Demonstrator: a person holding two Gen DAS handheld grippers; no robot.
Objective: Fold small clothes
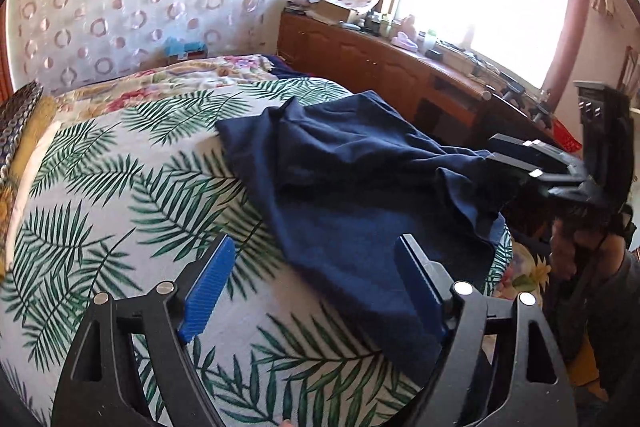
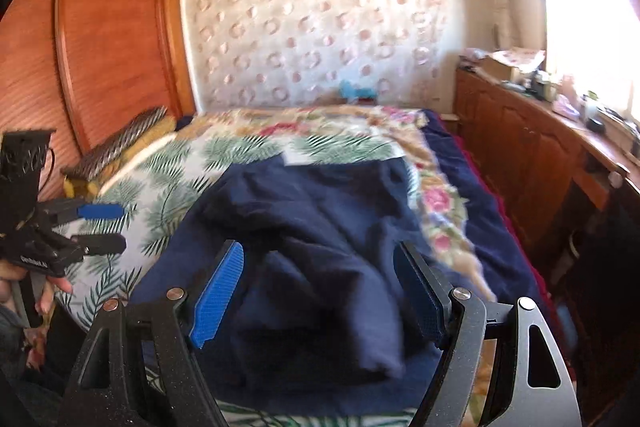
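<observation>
A crumpled navy blue garment (image 1: 352,187) lies on the palm-leaf sheet (image 1: 120,187) of the bed. My left gripper (image 1: 316,267) is open and empty, hovering just above the garment's near left edge. My right gripper (image 2: 320,267) is open and empty, directly over the bunched garment (image 2: 312,227). In the left wrist view the right gripper (image 1: 508,161) sits at the garment's far right corner, its fingers a small gap apart. In the right wrist view the left gripper (image 2: 104,227) is open over the sheet, left of the garment.
A floral quilt (image 2: 436,203) and a dark blue blanket (image 2: 492,227) cover the bed's far and right side. A wooden cabinet (image 1: 360,59) with clutter stands under the bright window. A wooden wardrobe (image 2: 100,27) stands on the left. Pillows (image 2: 120,143) lie by the headboard.
</observation>
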